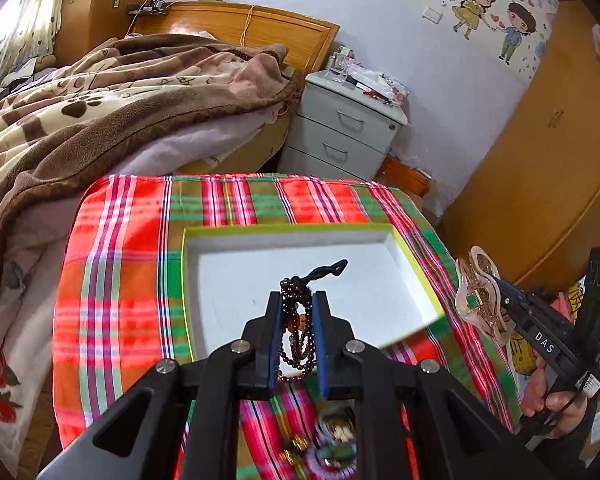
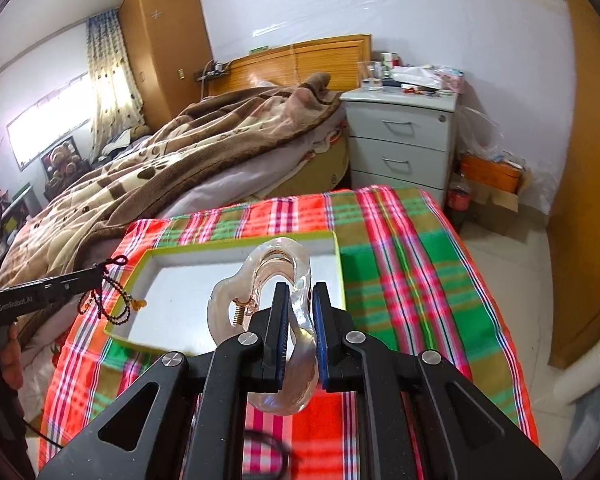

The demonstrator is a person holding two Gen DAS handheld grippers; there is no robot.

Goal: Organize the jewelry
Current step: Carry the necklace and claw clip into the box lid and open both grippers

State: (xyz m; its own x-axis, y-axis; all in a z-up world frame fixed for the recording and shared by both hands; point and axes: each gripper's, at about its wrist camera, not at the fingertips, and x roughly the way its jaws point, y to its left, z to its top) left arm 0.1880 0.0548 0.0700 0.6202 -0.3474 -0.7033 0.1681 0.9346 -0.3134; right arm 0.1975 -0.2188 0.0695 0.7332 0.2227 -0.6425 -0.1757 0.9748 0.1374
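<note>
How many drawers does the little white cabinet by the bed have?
3, stacked one above another in the cabinet: top, middle, bottom, which is partly hidden behind the plaid cloth.

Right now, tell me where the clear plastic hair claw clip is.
The clear plastic hair claw clip is pinched in the right gripper's jaws, held above the plaid cloth at the white green-rimmed tray's right side.

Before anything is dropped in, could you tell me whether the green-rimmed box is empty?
Empty: the box shows only bare white floor; the beaded bracelet hangs clamped in the left gripper.
</note>
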